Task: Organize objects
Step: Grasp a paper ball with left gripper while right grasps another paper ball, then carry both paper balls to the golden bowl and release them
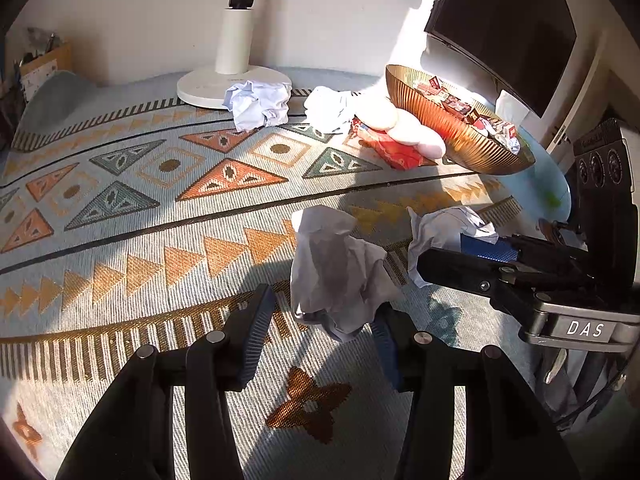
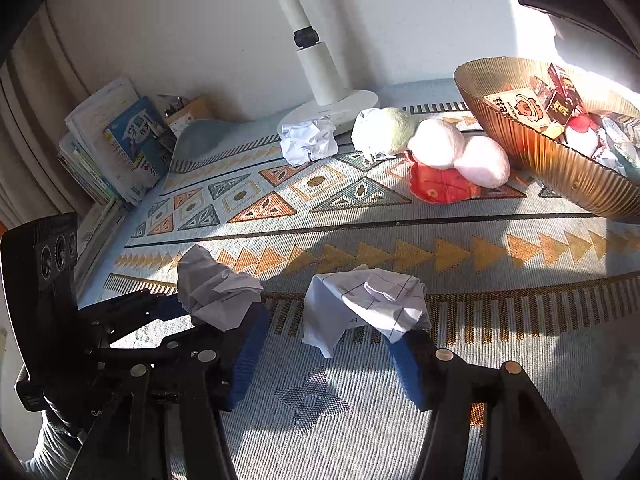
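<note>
In the left wrist view a crumpled white paper ball (image 1: 336, 272) lies on the patterned cloth (image 1: 160, 240) between the tips of my left gripper (image 1: 324, 308). It leans on the right pad (image 1: 384, 336) and stands clear of the left pad, so the jaws are open. In the right wrist view a second crumpled sheet with ruled lines (image 2: 368, 304) sits between the fingers of my right gripper (image 2: 332, 328). It rests on the right fingertip (image 2: 406, 350), apart from the left pad, and this gripper is open too. Each gripper shows in the other's view: the right gripper (image 1: 440, 252) and the left gripper (image 2: 192, 320).
Two more crumpled papers (image 1: 260, 104) (image 1: 328, 108) lie by a white stand base (image 1: 200, 88). White plush balls (image 2: 440, 144) rest on a red item (image 2: 436, 184) beside a gold ribbed bowl (image 2: 540, 168) of packets. Books (image 2: 116, 148) are stacked far left; a dark screen (image 1: 508, 20) stands behind.
</note>
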### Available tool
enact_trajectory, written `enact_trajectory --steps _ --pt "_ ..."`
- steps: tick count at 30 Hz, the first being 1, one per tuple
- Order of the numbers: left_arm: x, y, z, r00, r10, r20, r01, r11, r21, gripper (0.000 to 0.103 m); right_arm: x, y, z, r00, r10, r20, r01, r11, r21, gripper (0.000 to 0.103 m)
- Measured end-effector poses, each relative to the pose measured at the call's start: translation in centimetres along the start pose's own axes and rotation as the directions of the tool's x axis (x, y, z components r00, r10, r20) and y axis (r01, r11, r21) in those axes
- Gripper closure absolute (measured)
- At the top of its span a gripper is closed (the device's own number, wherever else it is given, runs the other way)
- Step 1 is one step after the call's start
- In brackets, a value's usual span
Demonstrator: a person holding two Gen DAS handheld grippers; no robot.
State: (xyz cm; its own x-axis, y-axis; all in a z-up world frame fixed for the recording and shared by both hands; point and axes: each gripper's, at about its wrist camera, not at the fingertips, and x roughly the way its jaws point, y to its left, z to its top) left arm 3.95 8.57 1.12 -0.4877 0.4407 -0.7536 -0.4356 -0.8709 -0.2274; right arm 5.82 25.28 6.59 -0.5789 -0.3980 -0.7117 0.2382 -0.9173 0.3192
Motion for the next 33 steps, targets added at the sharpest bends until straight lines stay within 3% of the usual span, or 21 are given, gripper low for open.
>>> enact_trajectory --steps 1,2,3,8,12,15,17,19,20,21,24,25,29,33 --pt "0.0 -0.2 0.0 1.0 -0.006 -0.002 0.006 1.0 0.008 0.049 -0.2 -0.1 0.0 1.0 -0.002 0.007 0.002 1.0 0.005 0.034" --pt "0.0 -0.3 0.0 1.0 -0.013 -0.005 0.013 1.0 0.015 0.03 -0.3 -0.2 0.0 1.0 0.001 0.01 -0.001 1.0 0.009 0.033" --pt "-0.1 -0.4 0.0 1.0 -0.015 -0.004 0.015 1.0 0.022 0.02 -0.3 -0.3 0.1 1.0 0.004 0.008 -0.004 1.0 0.014 0.033" --pt "-0.4 -0.2 0.0 1.0 0.014 0.025 -0.014 1.0 0.014 0.02 0.2 -1.2 -0.2 0.997 -0.014 -0.078 0.019 0.998 0.056 0.033" --pt "-0.8 0.4 0.2 0.999 0.011 0.049 -0.011 1.0 -0.014 0.02 -1.3 -1.6 -1.5 0.994 -0.09 -0.058 0.092 0.995 0.032 0.029" --pt "0.0 -0.2 0.6 1.0 0.029 0.013 -0.029 0.999 0.016 0.02 -1.6 -2.2 -1.6 0.992 -0.107 -0.067 0.109 0.994 0.027 0.026" --pt "0.6 -0.9 0.8 0.997 0.07 -0.007 -0.07 0.996 0.052 0.023 -1.7 -2.9 -1.0 0.991 -0.113 -0.065 0.117 0.992 0.054 0.025" --pt "1.1 -1.3 0.9 0.995 0.102 -0.004 -0.101 0.993 0.067 0.033 -1.7 -3.3 -0.2 0.994 -0.092 -0.054 0.096 0.993 0.074 0.025" --pt "1.5 -1.3 0.9 0.994 0.106 -0.015 -0.105 0.992 0.068 0.048 -1.5 -3.3 0.1 0.995 -0.084 -0.054 0.089 0.993 0.08 0.025" --pt "1.6 -1.4 0.9 0.992 0.129 -0.002 -0.128 0.989 0.072 0.054 -1.3 -3.2 0.4 0.995 -0.082 -0.059 0.086 0.993 0.081 0.025" --pt "1.4 -0.9 0.9 0.992 0.123 0.006 -0.123 0.991 0.05 0.064 -0.6 -2.2 0.7 0.996 -0.063 -0.067 0.067 0.996 0.056 0.025" --pt "1.3 -0.7 0.9 0.993 0.114 0.008 -0.114 0.993 0.04 0.065 -0.2 -1.6 0.5 0.994 -0.078 -0.076 0.081 0.996 0.03 0.025" --pt "1.3 -0.6 0.9 0.994 0.106 0.009 -0.107 0.994 0.033 0.065 -0.2 0.1 -0.4 0.992 -0.125 -0.034 0.123 0.991 -0.058 0.048" --pt "1.3 -0.9 0.8 0.992 0.127 0.015 -0.127 0.991 0.046 0.066 -1.7 0.4 -0.6 0.992 -0.12 0.022 0.122 0.99 -0.069 0.05"
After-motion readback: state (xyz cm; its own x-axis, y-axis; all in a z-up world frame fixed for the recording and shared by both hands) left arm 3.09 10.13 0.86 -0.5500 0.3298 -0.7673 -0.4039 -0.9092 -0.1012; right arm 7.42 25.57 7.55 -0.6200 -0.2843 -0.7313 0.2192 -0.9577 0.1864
